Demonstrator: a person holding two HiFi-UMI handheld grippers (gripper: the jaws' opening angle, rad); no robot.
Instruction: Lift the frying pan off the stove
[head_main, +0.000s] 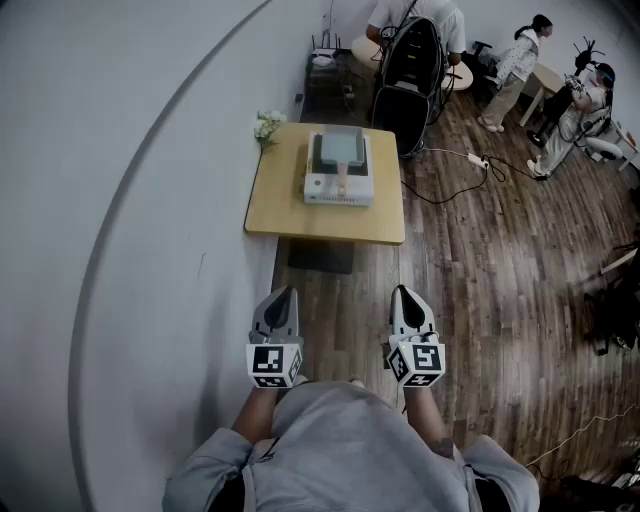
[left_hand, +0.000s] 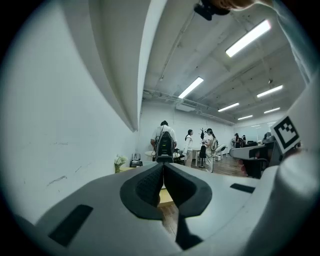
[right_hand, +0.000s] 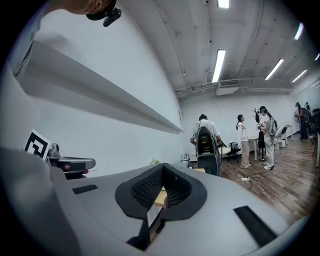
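Pan (head_main: 340, 147) on stove (head_main: 338, 191), on table (head_main: 292, 218)

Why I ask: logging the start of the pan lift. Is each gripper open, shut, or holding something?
Left gripper: shut, holding nothing.
Right gripper: shut, holding nothing.

table (head_main: 290, 215): pale wood, smooth and matt
floor (head_main: 500, 260): dark wood planks, slight sheen
stove (head_main: 338, 190): white smooth casing
frying pan (head_main: 340, 148): dull grey, matt

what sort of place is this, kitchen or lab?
Probably a lab or open office, not a kitchen: the stove with its frying pan sits on a wooden table beside a bare wall, strip lights line the ceiling, and people stand by desks.
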